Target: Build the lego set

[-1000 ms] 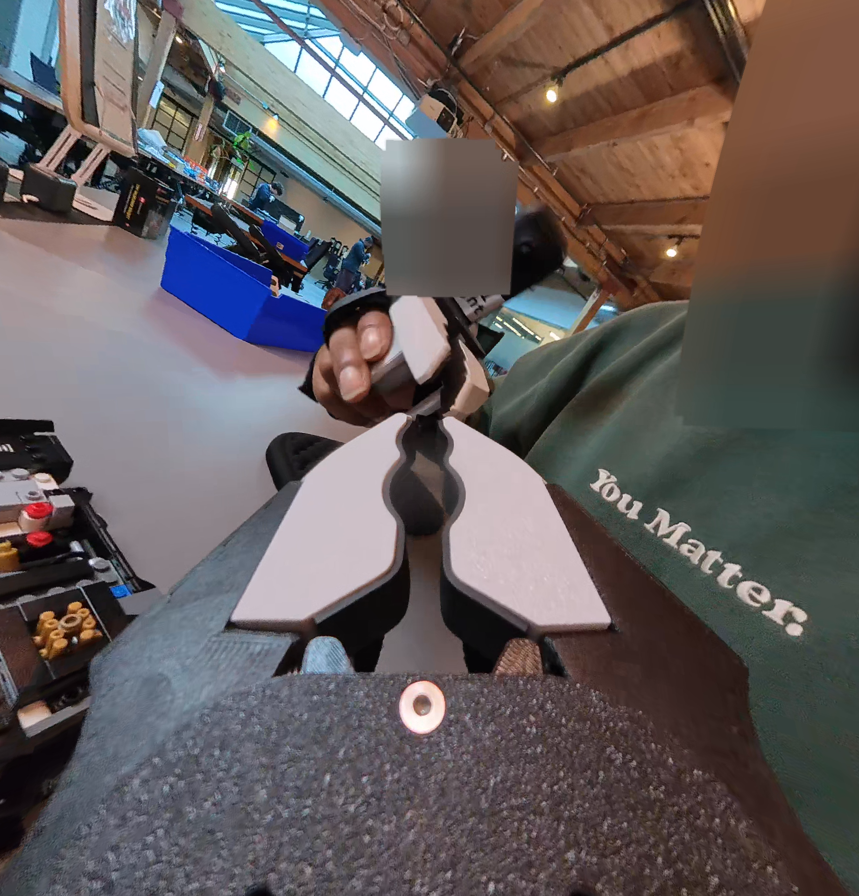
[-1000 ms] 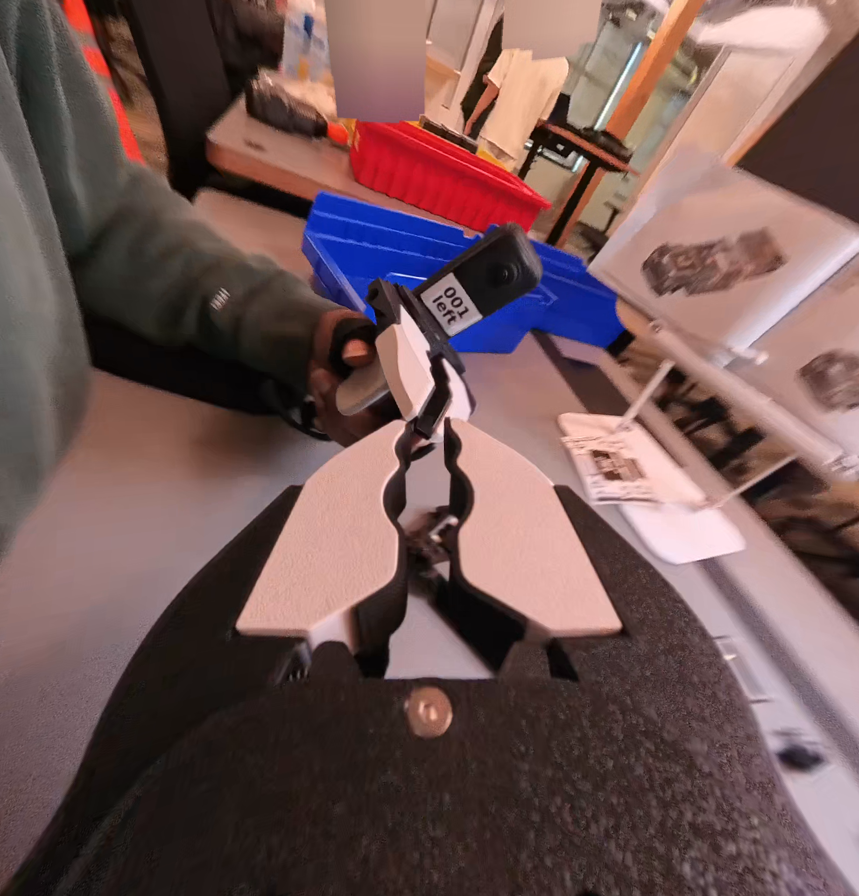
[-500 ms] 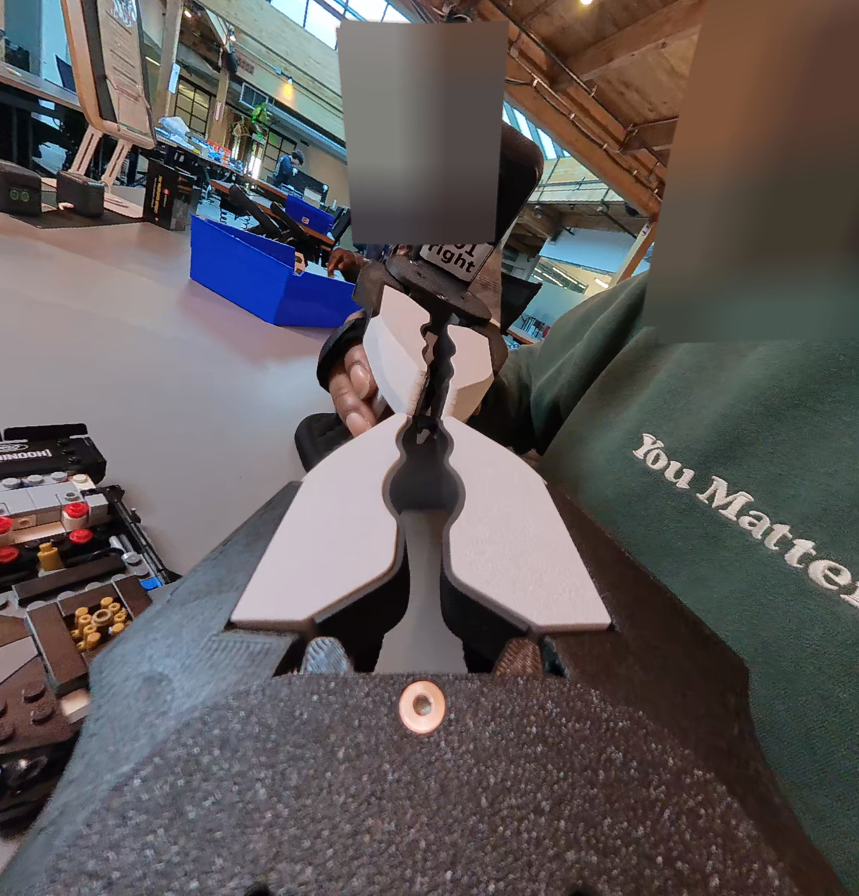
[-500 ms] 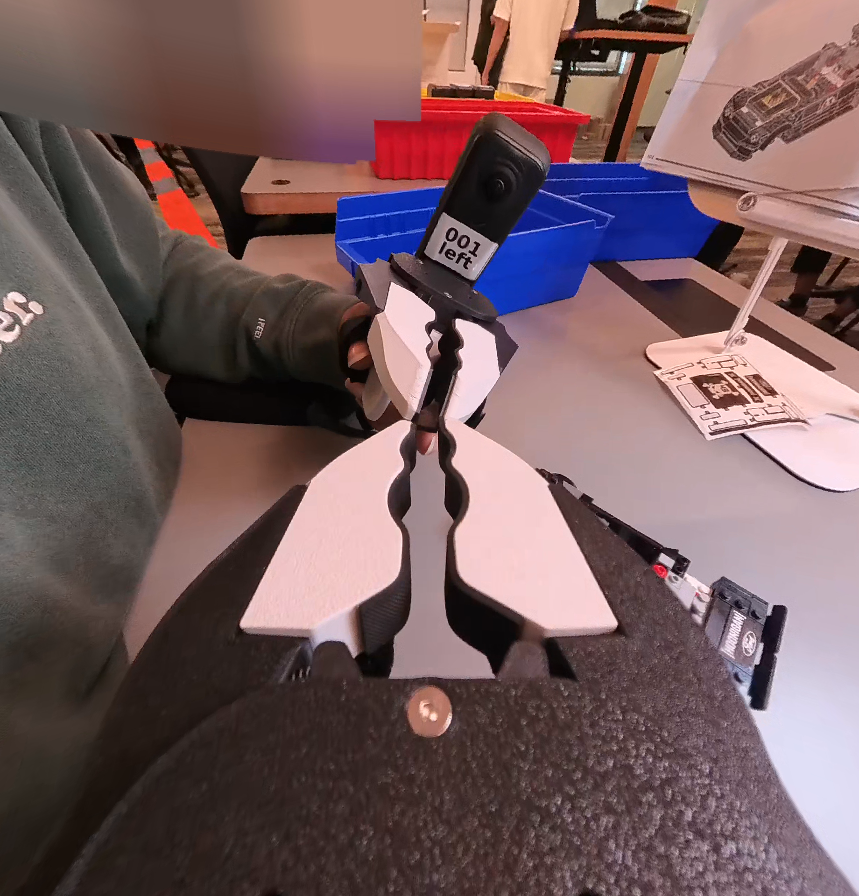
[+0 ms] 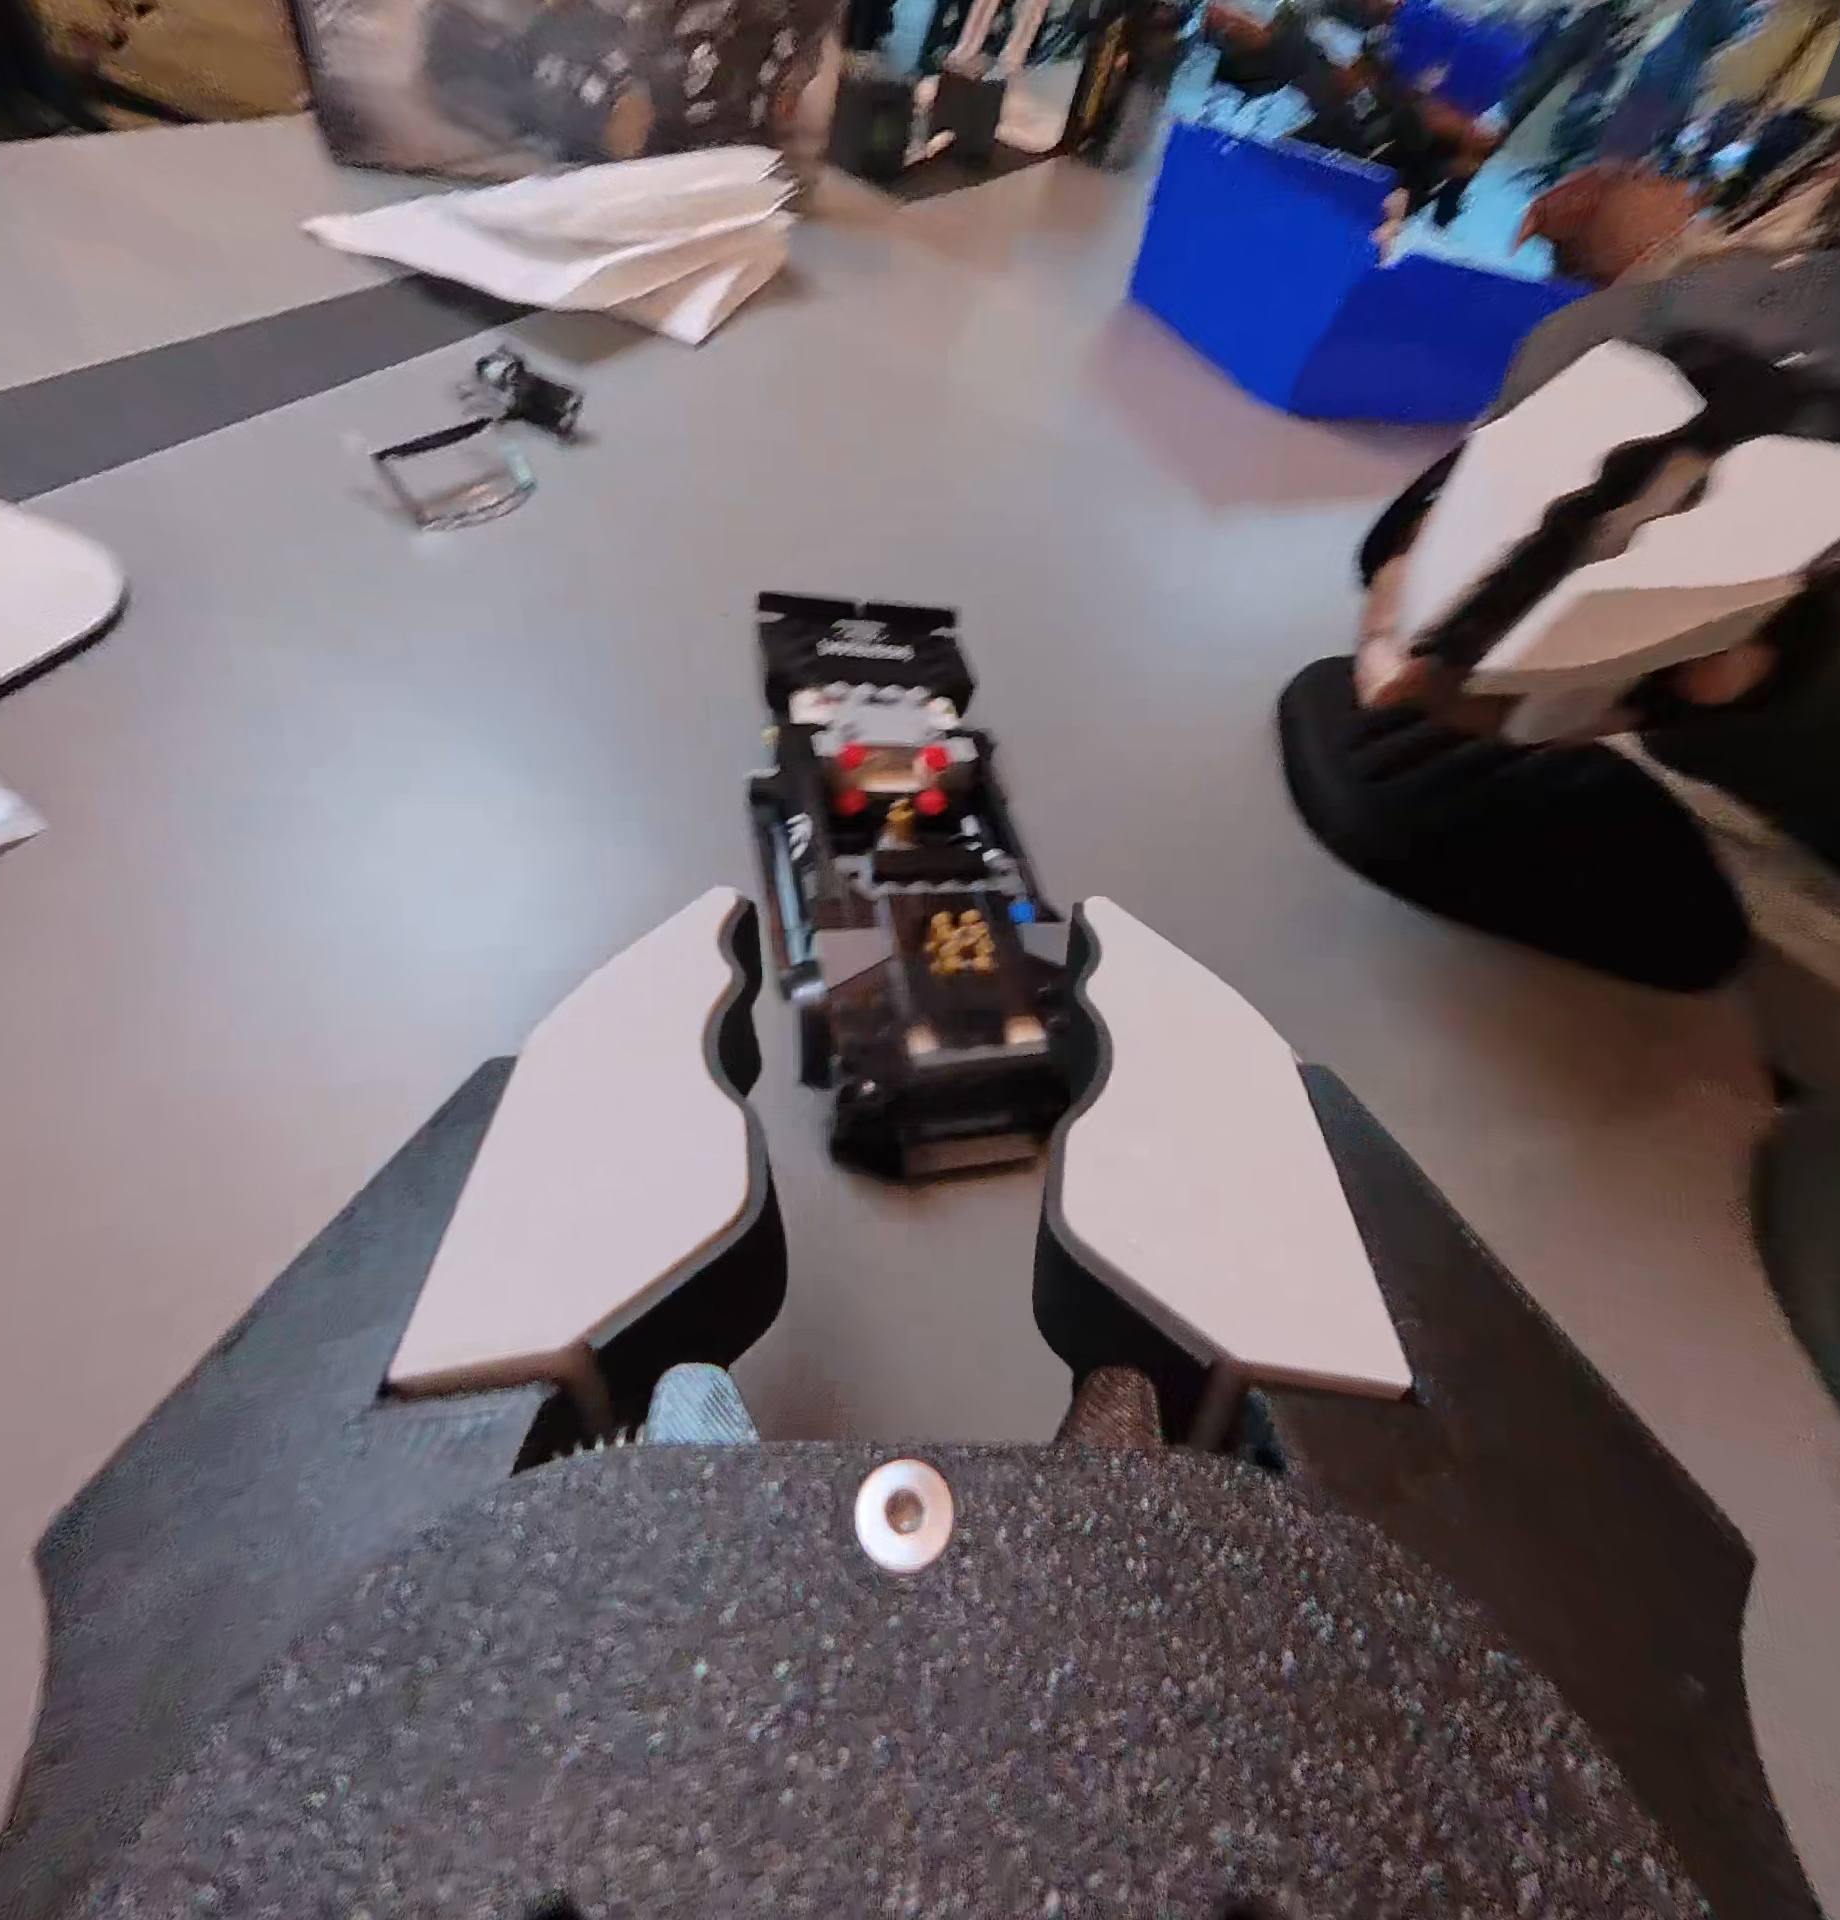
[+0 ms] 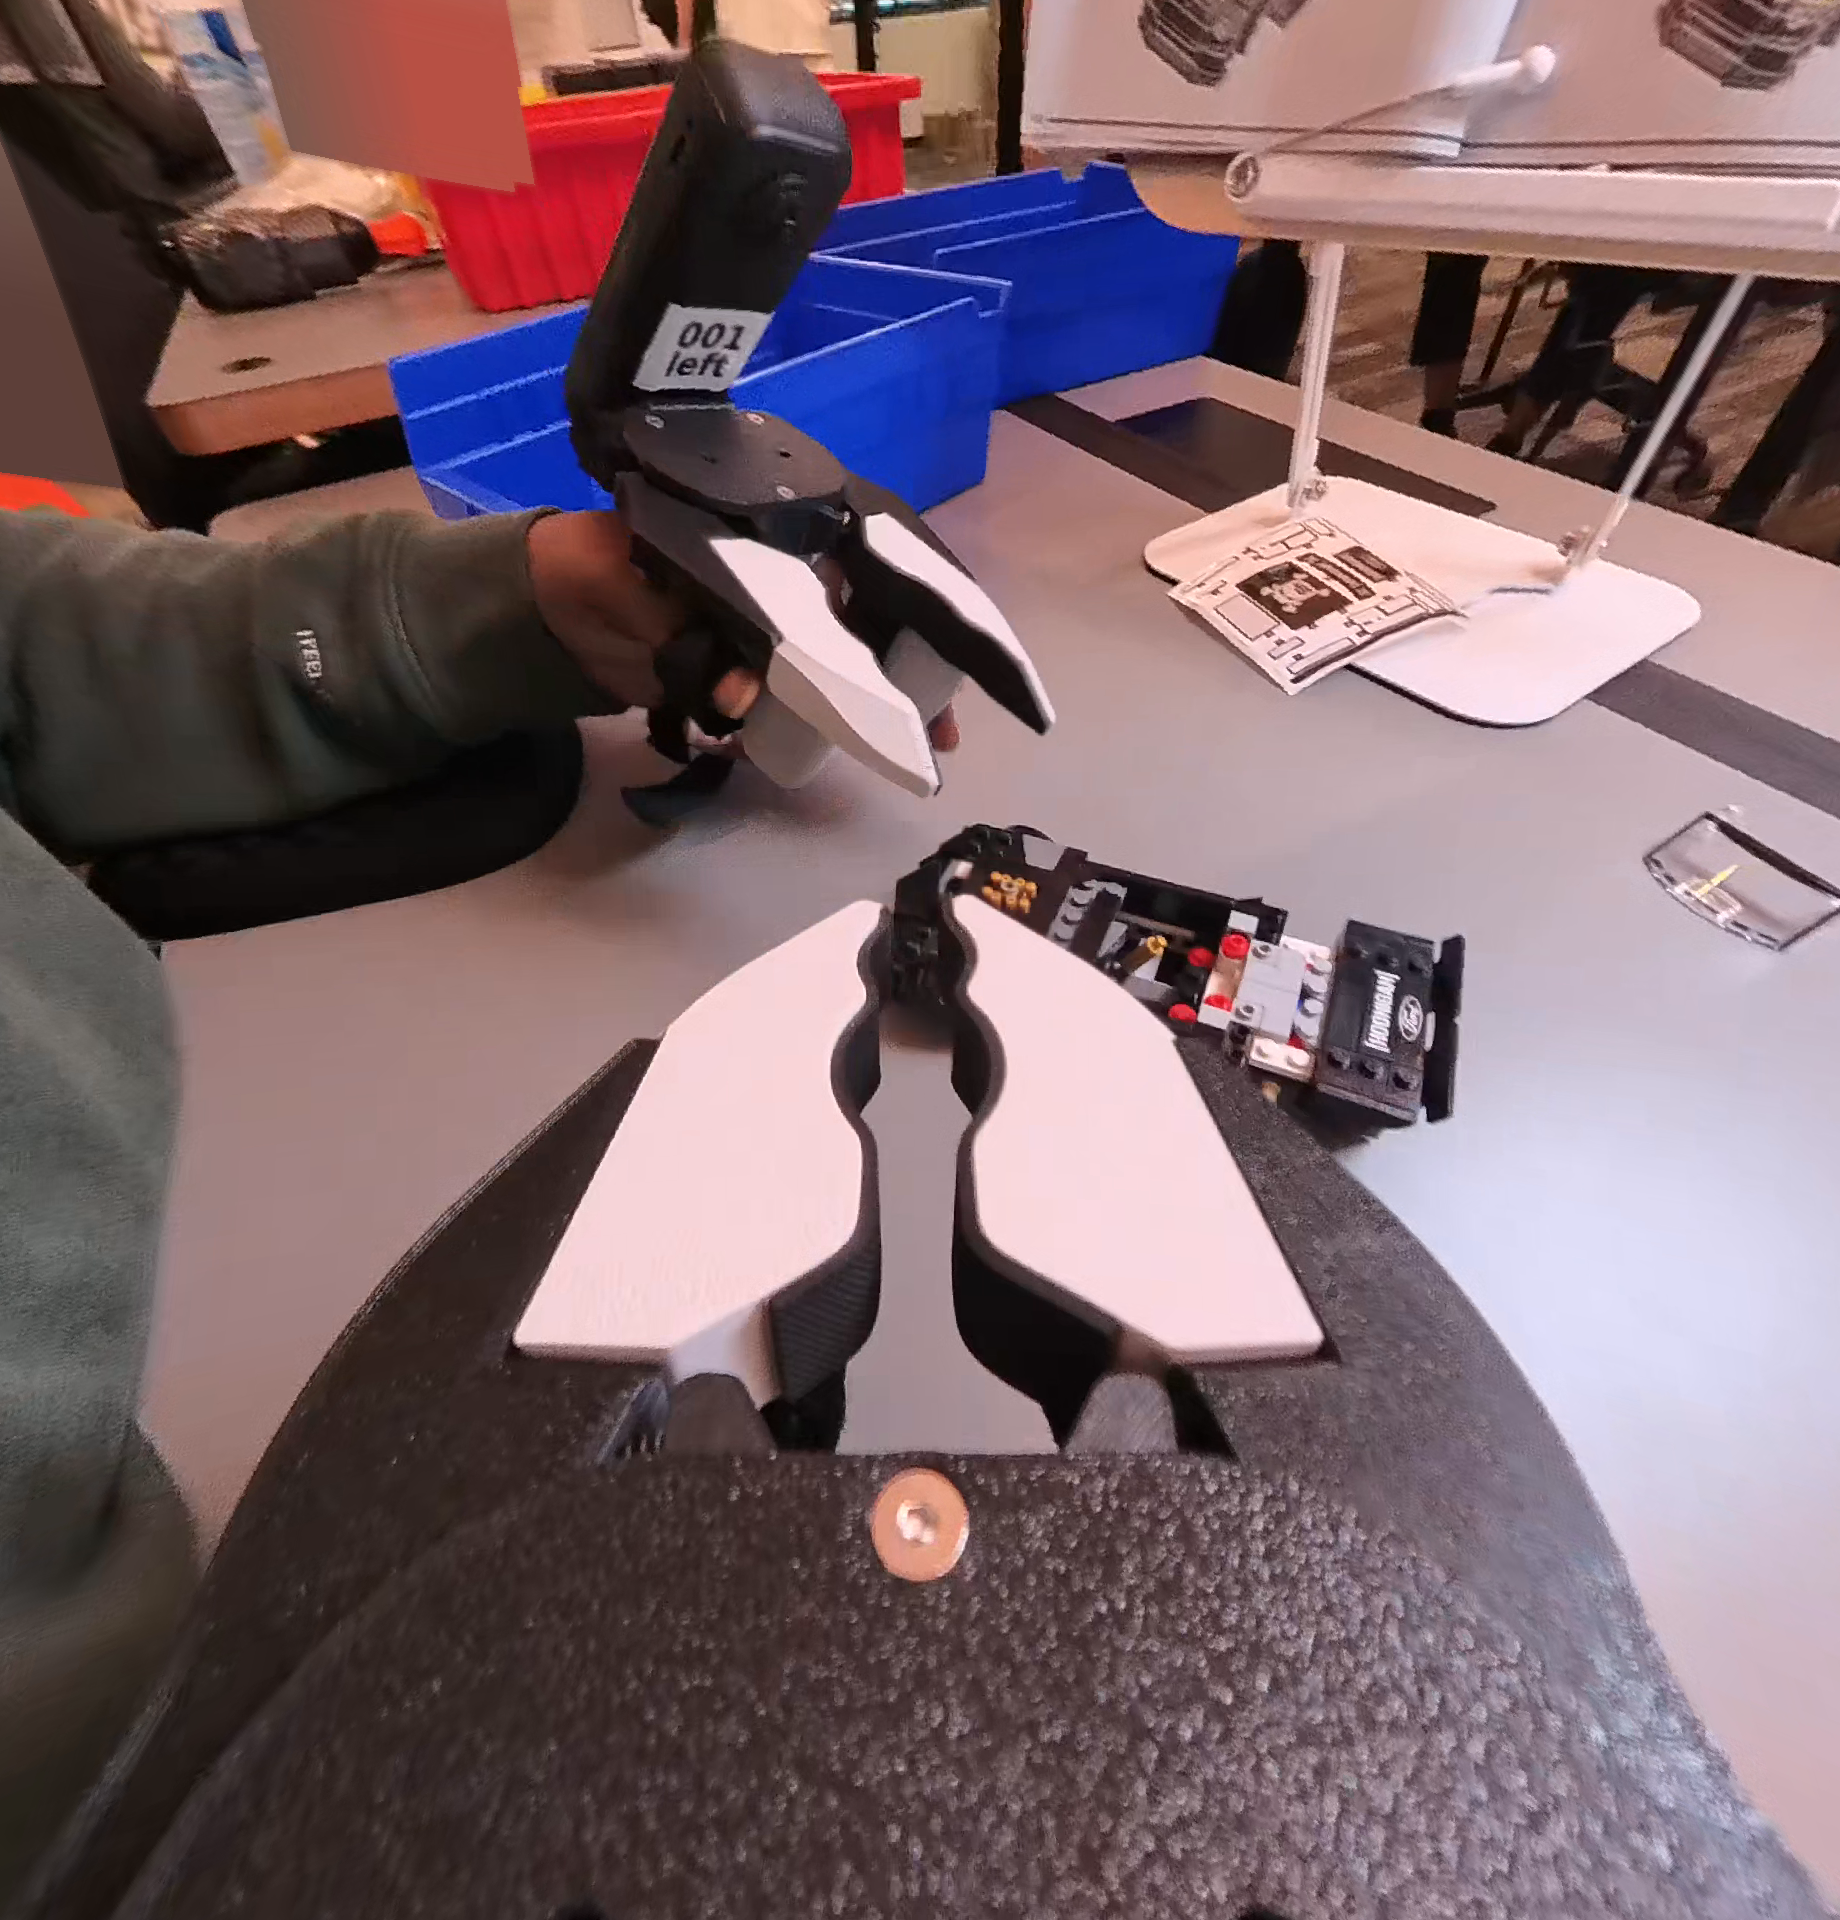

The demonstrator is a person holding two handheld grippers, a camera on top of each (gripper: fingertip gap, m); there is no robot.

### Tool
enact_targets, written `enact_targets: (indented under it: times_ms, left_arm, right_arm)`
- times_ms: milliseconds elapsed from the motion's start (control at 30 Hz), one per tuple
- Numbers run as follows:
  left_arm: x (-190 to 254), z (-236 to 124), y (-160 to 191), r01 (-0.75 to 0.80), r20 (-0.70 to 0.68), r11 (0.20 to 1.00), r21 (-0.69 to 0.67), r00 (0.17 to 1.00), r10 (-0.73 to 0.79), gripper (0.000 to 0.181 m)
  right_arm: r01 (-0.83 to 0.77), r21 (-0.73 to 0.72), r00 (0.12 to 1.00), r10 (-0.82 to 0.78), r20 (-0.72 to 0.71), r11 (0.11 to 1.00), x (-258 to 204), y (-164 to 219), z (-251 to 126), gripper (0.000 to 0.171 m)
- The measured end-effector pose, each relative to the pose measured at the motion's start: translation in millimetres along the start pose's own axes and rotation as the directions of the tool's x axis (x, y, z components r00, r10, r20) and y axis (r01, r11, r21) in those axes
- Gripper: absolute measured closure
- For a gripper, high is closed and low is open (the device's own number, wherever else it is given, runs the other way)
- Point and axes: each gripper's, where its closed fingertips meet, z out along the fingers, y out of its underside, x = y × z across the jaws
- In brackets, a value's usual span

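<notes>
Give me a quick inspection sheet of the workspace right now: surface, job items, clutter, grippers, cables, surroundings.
Surface: grey table, a dark strip across its far side.
Job's things: part-built black lego car lying flat; instruction stand with a leaflet on its base.
Clutter: clear plastic piece; white paper bags.
Grippers: left gripper open, fingers either side of the car's near end, not touching; right gripper nearly closed, holding nothing.
Cables: nothing seen.
Surroundings: blue bins, red bin, people beyond.

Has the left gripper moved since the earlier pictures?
Yes. The left gripper has opened and swung down toward the black lego car on the grey table, away from the right gripper.
</notes>
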Motion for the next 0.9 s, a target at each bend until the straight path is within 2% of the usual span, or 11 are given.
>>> enact_targets:
  times_ms: [100, 267, 533, 900]
  left_arm:
    - [-15.7, 3.6, 16.4, 0.0, 0.069, 0.996, -0.09, 0.998, 0.006, 0.112]
    - [-9.9, 15.9, 39.5, -0.022, 0.061, 0.976, -0.215, 0.997, 0.036, 0.102]
    - [15.8, 24.2, 41.3, -0.044, -0.012, 0.969, -0.243, 0.999, 0.042, 0.118]
    - [41.8, 33.5, 46.2, -0.059, -0.094, 0.965, -0.257, 0.995, 0.036, 0.119]
  right_arm:
    - [-0.017, 0.0, 1.0, 0.017, -0.012, 1.0, 1.8, 5.3, -2.4, 0.163]
    - [-0.018, -0.003, 1.0, 0.018, 0.002, 1.0, -2.9, 12.2, -0.6, 0.163]
    - [-0.025, 0.002, 1.0, 0.025, -0.002, 1.0, -1.3, 14.0, 0.2, 0.163]
    - [-0.047, -0.006, 0.998, 0.046, -0.051, 0.999, 9.5, 18.3, 1.3, 0.163]
